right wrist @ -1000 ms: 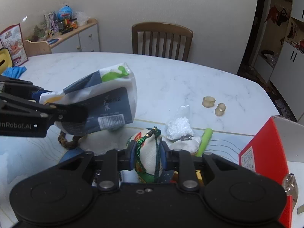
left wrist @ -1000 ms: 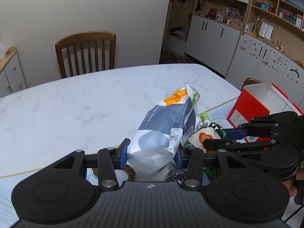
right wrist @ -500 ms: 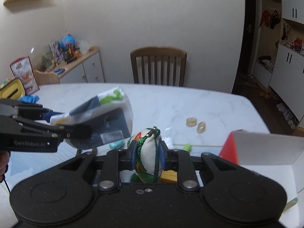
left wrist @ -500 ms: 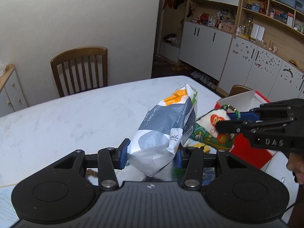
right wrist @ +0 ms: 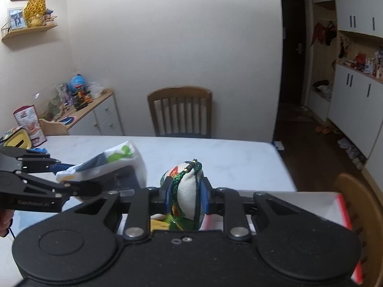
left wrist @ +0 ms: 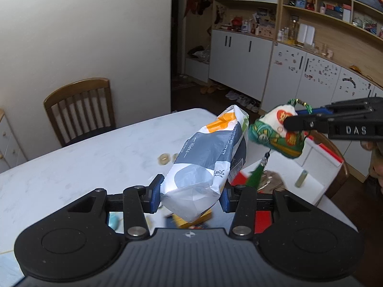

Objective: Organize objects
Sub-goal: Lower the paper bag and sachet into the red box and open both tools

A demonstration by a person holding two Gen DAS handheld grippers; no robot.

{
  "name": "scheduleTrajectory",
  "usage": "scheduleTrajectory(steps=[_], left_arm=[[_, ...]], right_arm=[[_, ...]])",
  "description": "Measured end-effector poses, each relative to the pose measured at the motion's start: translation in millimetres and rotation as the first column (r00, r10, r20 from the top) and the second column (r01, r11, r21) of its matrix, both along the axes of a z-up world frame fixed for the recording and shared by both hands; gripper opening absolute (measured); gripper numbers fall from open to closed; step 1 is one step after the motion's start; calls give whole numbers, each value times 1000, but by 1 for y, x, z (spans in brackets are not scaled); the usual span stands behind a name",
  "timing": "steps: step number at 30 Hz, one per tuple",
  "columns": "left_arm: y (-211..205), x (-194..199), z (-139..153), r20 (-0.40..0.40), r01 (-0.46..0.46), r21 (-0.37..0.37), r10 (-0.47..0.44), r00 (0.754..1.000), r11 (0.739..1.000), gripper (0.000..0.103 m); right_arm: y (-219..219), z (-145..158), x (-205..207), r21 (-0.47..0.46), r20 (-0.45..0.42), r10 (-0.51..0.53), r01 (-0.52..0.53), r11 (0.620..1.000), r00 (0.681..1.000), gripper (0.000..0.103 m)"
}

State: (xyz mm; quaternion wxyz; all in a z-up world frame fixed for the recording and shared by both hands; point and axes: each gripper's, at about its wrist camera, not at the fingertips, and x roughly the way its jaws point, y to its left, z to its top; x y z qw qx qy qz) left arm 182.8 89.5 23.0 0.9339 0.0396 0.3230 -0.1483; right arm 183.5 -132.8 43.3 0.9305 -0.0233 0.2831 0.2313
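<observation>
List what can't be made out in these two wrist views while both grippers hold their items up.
- Left wrist view: the items under the grey, white and orange plastic pack, hidden by it and the left gripper and blurred.
- Left wrist view: the red and white open cardboard box, partly covered by the green and white embroidered cloth pouch in the right gripper.
- Right wrist view: the box's inside, blocked by the gripper body.

Your view under both loads is blocked

Your tissue pack (left wrist: 205,157) hides the blurred clutter beneath; the red box (right wrist: 344,205) runs off the frame edge, and your pouch (right wrist: 185,191) covers whatever lies under it.
</observation>
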Motion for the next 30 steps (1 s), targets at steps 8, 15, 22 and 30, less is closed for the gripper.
scheduleTrajectory(steps=[8, 15, 22, 30], left_arm=[[-78, 10, 1, -5, 58, 30, -58, 998, 998, 45], [-142, 28, -12, -42, 99, 59, -96, 994, 993, 45], [-188, 57, -35, -67, 102, 116, -95, 993, 988, 45], [-217, 95, -66, -136, 89, 139, -70, 988, 986, 45]], right_arm=[[-69, 2, 17, -3, 15, -67, 67, 998, 998, 22], [-122, -15, 32, -5, -9, -116, 116, 993, 993, 22], [-158, -44, 47, -16, -55, -125, 124, 992, 991, 22], [-174, -79, 55, -56, -105, -98, 92, 994, 990, 22]])
